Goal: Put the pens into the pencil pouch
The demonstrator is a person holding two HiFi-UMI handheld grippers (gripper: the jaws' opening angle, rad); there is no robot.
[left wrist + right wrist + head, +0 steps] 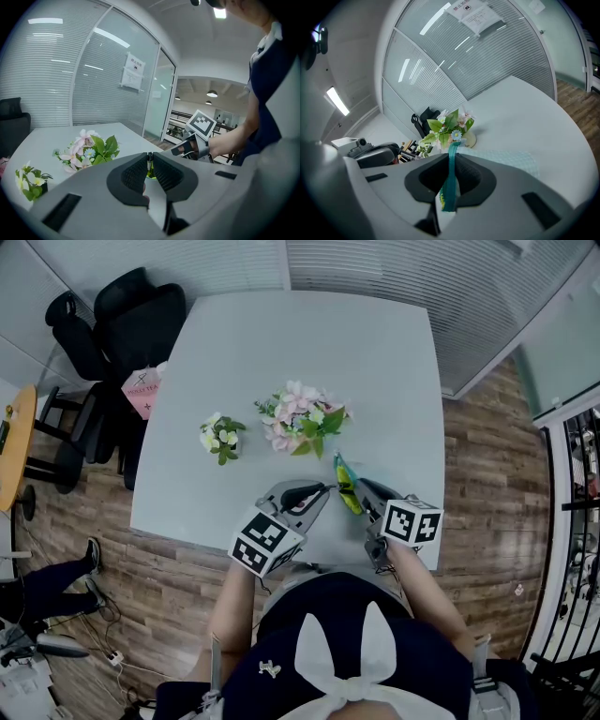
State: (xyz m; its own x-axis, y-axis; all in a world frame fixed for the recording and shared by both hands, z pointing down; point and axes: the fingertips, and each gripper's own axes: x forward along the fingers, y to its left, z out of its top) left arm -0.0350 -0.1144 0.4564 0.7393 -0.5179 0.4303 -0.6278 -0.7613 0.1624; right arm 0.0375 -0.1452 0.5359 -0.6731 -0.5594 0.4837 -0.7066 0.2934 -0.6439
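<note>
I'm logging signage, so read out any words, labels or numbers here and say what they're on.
White paper notice on the glass wall: print too blurred to read.
Pink item by the black office chair: lettering too small to read.
Nothing else carries text.

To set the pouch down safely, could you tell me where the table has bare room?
Bare: the table beyond the large bouquet and small posy, and the strip right of the bouquet. Crowded: the near edge, where the left gripper and right gripper hold the pencil pouch.
</note>
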